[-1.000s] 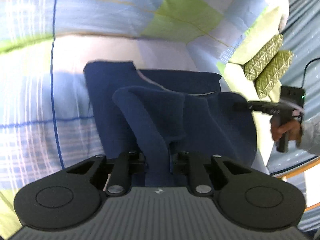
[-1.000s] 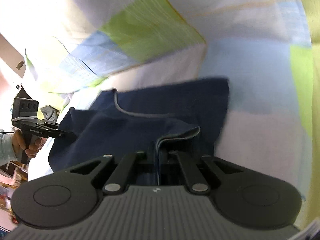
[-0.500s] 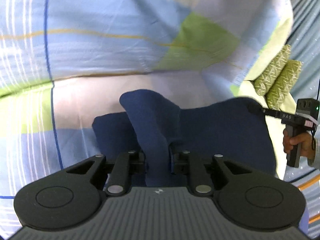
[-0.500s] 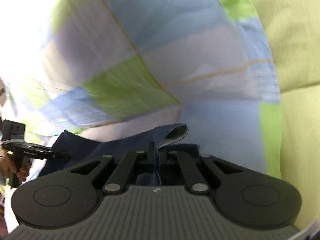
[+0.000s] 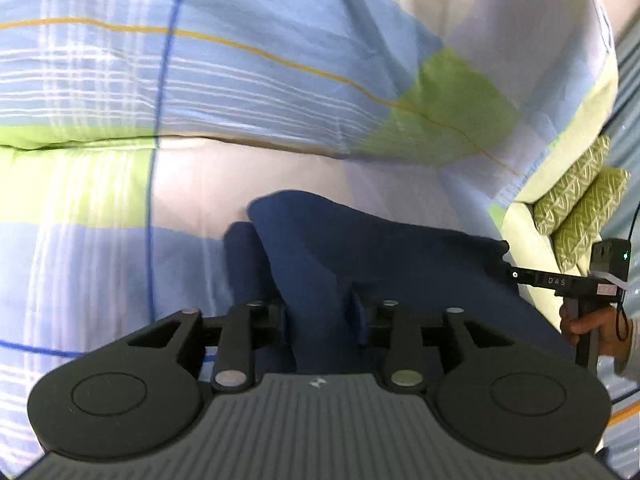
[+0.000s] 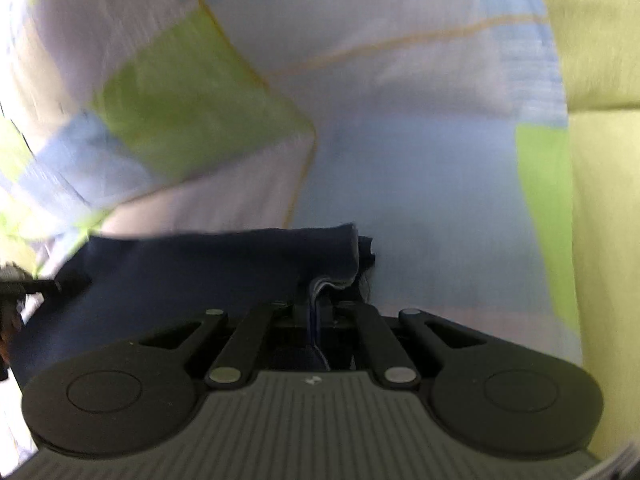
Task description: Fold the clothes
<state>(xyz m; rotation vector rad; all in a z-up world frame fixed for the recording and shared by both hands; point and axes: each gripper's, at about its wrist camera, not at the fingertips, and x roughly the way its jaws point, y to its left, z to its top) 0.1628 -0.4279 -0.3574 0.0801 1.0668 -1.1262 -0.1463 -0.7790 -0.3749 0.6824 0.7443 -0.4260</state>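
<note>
Left wrist view: the left gripper (image 5: 320, 312) has its jaws closed on a thick bunch of the dark navy cloth garment (image 5: 360, 248), which lies on the bed with the blue, green and lilac checked cover (image 5: 240, 92). At the right, the right gripper (image 5: 505, 258) pinches the garment's other corner.

Right wrist view: the right gripper's (image 6: 316, 310) jaws are nearly shut on a pale-edged hem of the garment (image 6: 208, 256), lifted off the bed (image 6: 420, 160); the picture is blurred. This looks like a fold in mid-carry. Next, both corners should travel together, level, before release.
</note>
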